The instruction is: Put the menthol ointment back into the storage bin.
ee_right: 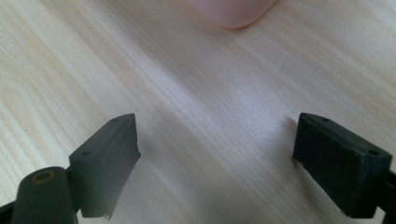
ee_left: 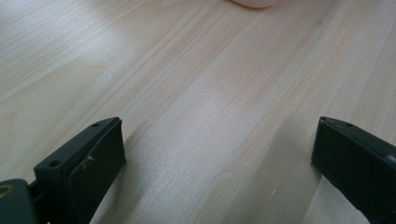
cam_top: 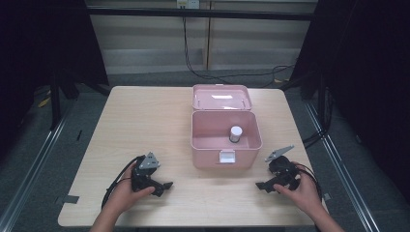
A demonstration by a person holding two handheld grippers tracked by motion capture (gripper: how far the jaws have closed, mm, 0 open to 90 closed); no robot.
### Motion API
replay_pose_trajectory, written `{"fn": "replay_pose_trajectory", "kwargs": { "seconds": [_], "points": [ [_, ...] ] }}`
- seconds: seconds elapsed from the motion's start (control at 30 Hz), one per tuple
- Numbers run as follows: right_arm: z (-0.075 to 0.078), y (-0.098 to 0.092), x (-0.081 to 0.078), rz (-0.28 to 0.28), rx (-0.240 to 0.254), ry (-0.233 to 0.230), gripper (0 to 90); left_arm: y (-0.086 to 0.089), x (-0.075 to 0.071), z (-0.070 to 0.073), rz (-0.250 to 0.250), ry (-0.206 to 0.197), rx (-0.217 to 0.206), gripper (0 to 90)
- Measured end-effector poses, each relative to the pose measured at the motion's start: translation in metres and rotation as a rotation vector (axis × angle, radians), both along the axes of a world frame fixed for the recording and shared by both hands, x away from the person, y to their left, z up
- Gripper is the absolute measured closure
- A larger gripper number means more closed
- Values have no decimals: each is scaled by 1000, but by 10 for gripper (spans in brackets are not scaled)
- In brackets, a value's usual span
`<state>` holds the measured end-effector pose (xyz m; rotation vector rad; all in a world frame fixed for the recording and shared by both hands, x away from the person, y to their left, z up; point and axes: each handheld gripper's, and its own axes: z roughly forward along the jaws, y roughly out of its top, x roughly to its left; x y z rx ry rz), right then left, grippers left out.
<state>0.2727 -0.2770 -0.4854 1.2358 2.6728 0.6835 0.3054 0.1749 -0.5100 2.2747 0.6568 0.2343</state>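
Note:
A pink box point(cam_top: 226, 145) stands open in the middle of the wooden table point(cam_top: 145, 121), its lid point(cam_top: 221, 97) folded back behind it. Inside it stands a small white-capped bottle point(cam_top: 235, 133). My left gripper point(cam_top: 163, 187) rests on the table to the front left of the box, open, with bare wood between its jaws point(ee_left: 219, 154). My right gripper point(cam_top: 264, 186) rests to the front right of the box, open as well, nothing between its jaws point(ee_right: 215, 158). A pink corner of the box point(ee_right: 231, 11) shows at the top of the right gripper view.
Black cables point(cam_top: 212, 75) run over the floor behind the table. Dark curtains hang at both sides. The table's front edge point(cam_top: 193, 225) lies just behind the hands. Bare wood spreads left of the box.

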Motion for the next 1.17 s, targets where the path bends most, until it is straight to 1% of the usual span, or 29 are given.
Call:
{"fn": "replay_pose_trajectory", "kwargs": {
  "seconds": [0.13,0.17,0.27,0.3,0.37,0.43,0.47,0.53,0.57,0.77,0.87,0.9,0.97,1.17],
  "points": [
    [-3,1,-4,16,-5,-38,104,0,0,0,1,1,1,21],
    [-4,1,-5,23,-7,-57,100,0,0,0,1,1,1,21],
    [-6,0,-8,14,6,-77,91,0,0,0,0,0,0,22],
    [-7,-2,-9,14,16,-97,91,0,0,0,0,0,0,21],
    [-9,-4,-11,11,40,-110,91,0,0,0,0,0,0,22],
    [-12,-7,-15,8,68,-152,90,0,0,0,0,0,0,22],
    [-14,-8,-17,4,84,-166,90,0,0,0,0,0,1,22],
    [-15,-10,-19,1,101,-186,89,0,0,0,1,0,1,22],
    [-16,-11,-19,5,112,-192,87,0,0,0,1,1,1,22],
    [-19,-13,-20,8,137,-223,86,0,0,0,0,0,0,21],
    [-22,-15,-22,6,159,-249,86,0,0,0,0,0,0,22],
    [-24,-16,-22,10,172,-265,86,0,0,0,0,0,1,21],
    [-25,-17,-23,6,187,-278,86,0,0,0,0,0,0,22],
    [-26,-17,-23,7,187,-279,86,0,0,0,0,0,0,22]
  ]
}}
